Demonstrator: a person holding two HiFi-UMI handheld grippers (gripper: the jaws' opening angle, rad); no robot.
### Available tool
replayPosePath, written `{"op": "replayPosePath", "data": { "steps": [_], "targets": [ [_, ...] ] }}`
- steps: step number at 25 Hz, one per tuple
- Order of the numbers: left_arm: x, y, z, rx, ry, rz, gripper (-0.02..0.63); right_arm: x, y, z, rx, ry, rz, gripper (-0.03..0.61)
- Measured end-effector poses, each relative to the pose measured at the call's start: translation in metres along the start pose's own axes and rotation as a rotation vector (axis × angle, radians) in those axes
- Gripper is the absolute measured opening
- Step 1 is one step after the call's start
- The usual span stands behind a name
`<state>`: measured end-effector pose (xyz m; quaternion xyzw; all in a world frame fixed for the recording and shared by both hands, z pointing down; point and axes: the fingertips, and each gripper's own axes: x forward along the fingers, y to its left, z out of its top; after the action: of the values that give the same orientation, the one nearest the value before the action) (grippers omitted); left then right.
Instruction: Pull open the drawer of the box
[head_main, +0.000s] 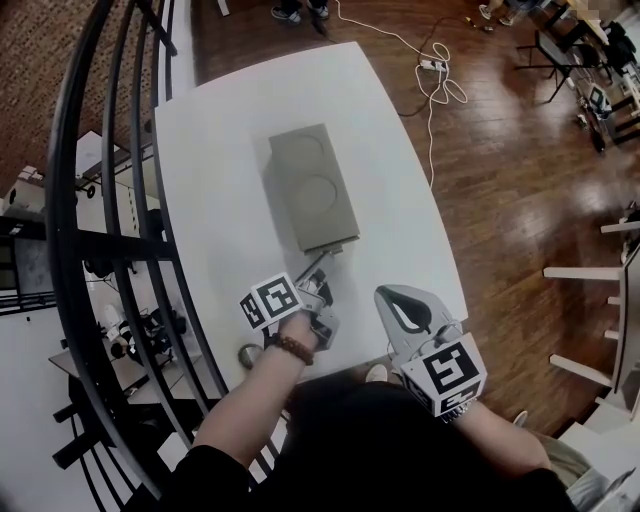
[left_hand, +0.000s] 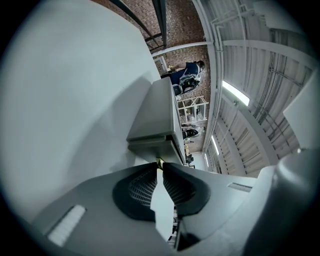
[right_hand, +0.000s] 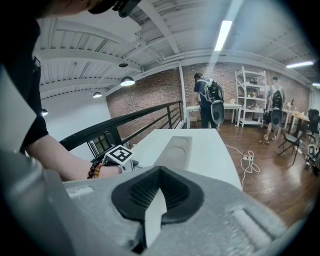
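- Head view: grey box (head_main: 312, 185) lies mid-table (head_main: 220, 150); left gripper (head_main: 325, 268) sits at the box's near end.
- Left gripper view: jaws pinched almost together on a small yellowish tab (left_hand: 159, 161) at the drawer (left_hand: 150, 146) front.
- Drawer looks barely out, if at all; most of the pull is judged not yet done.
- Right gripper (right_hand: 159, 170): jaws together, nothing held, right of the box's near end.
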<state>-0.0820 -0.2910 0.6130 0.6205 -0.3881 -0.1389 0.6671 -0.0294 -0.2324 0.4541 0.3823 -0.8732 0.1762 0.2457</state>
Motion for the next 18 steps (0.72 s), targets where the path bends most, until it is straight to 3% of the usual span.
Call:
{"op": "replayPosePath", "data": {
  "steps": [11, 18],
  "targets": [
    [-0.009, 0.002, -0.018, 0.009, 0.015, 0.024, 0.052, -0.013, 0.0, -0.004, 0.019, -0.013, -0.011, -0.009],
    [-0.019, 0.005, -0.038, 0.008, 0.015, 0.038, 0.052, -0.025, 0.008, -0.01, 0.002, -0.03, 0.031, -0.009]
  ]
}}
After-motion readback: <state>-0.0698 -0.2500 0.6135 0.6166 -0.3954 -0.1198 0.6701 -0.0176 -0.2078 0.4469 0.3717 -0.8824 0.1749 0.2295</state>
